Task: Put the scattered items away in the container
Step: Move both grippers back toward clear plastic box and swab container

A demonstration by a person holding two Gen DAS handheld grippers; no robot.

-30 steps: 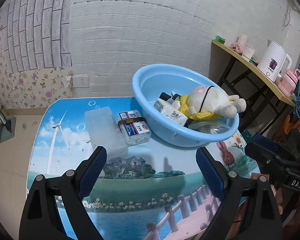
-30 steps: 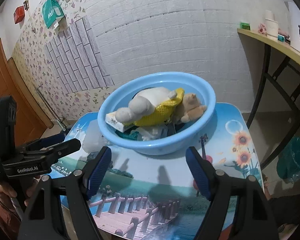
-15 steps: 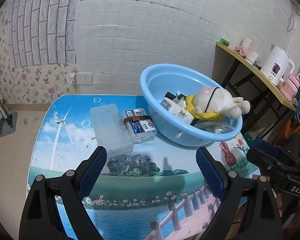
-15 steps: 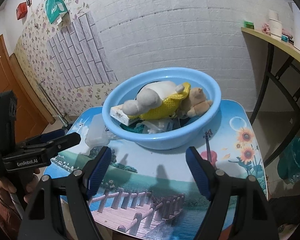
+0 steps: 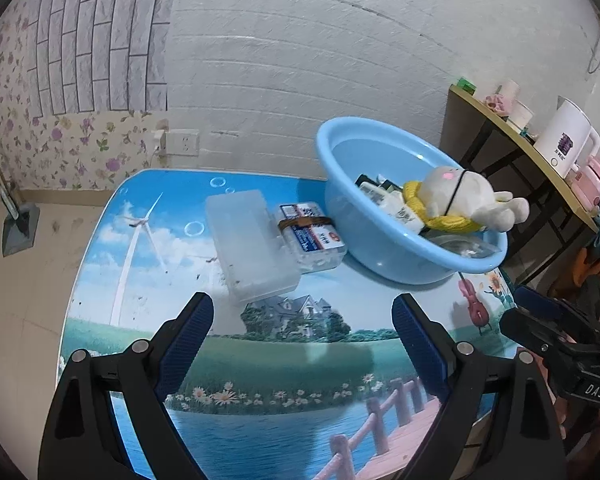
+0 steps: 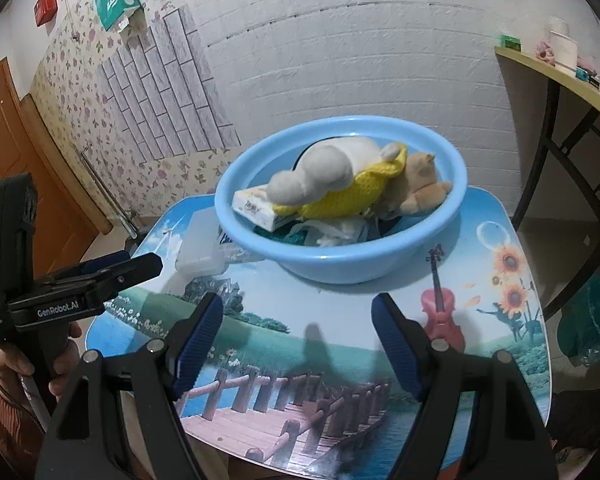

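Two items are left on the table (image 5: 148,344): a clear box (image 5: 248,248) and a banded pack (image 5: 312,232), side by side, the pack just beside the basin (image 5: 380,240). Basin already holds a plush (image 5: 464,196) & other bits. Left gripper (image 5: 303,340) is wide open, empty, aimed near the box; right gripper (image 6: 297,340) is open too, empty. Best bet imo: straddle the box across its narrow width, squeeze square so the slick plastic won't twist, lift over the rim w/o knocking the plush.
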